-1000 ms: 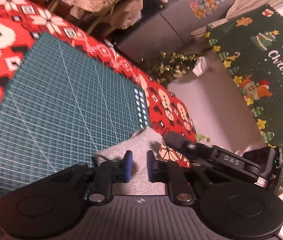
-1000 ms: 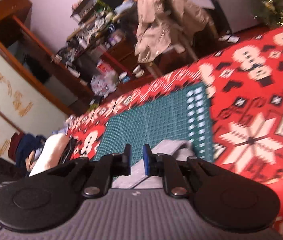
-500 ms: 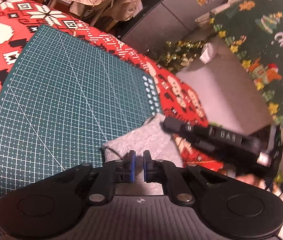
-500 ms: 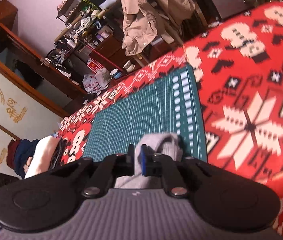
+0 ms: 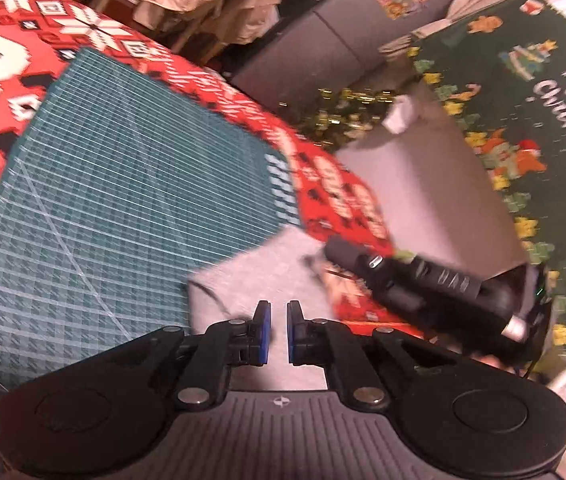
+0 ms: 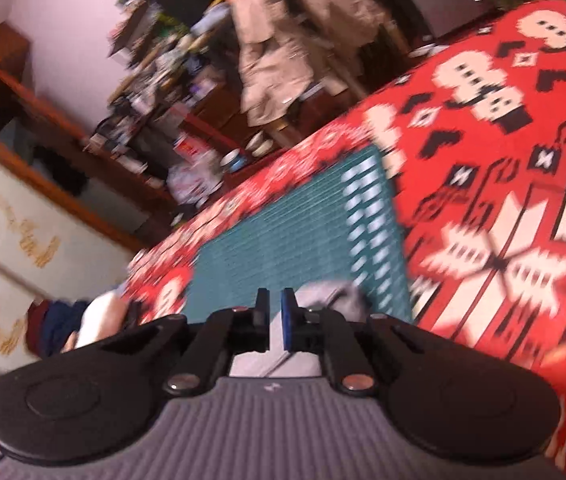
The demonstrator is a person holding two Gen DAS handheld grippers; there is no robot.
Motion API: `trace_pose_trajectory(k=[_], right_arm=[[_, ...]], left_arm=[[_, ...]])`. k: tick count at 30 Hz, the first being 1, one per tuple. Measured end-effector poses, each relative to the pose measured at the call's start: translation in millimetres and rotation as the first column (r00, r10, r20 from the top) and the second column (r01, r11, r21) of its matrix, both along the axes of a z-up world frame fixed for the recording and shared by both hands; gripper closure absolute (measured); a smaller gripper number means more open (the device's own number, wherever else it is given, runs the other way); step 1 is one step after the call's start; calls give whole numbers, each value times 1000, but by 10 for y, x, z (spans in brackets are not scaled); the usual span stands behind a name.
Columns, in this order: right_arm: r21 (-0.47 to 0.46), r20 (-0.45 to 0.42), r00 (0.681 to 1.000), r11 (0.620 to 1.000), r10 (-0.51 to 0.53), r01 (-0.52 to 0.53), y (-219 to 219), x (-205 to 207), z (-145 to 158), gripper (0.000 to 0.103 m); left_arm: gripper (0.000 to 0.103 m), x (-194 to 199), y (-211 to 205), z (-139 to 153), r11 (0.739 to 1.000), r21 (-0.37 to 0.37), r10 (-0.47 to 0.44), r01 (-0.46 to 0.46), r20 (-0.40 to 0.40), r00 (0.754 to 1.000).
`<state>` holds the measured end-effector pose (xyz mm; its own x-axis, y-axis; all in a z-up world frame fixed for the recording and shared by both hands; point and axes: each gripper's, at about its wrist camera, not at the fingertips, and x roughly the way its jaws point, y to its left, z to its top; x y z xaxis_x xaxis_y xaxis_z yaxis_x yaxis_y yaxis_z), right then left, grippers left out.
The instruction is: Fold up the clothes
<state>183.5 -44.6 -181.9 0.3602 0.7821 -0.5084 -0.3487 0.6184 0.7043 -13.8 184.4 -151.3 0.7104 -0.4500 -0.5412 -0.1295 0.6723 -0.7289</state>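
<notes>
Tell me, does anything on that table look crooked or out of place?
The grey fabric garment is a bit askew: it lies angled across the near corner of the green gridded cutting mat, spilling onto the red patterned tablecloth. One end looks bunched up in the right wrist view. Nothing looks spilled or damaged.

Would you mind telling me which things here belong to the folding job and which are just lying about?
Part of the job:
- grey garment
- green cutting mat under it
- left gripper
- right gripper

Just lying about:
- red patterned tablecloth
- beige coat on a chair
- cluttered shelf
- Christmas banner
- gold tinsel
</notes>
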Motion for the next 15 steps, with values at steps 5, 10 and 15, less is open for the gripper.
trace_pose_trajectory(k=[5,10,15], right_arm=[[-22,-46,998,998,54,-55,2,-370,-71,95],[-37,-66,996,998,53,-56,-63,-526,-230,103],[-48,-76,996,998,44,-48,-131,-551,-161,101]], left_arm=[[97,-42,-246,-48,996,60,-69,70,-26,997],[100,-93,-449,-96,974,203,-100,105,-37,994],[99,-153,-366,-17,989,130,-71,77,-53,996]])
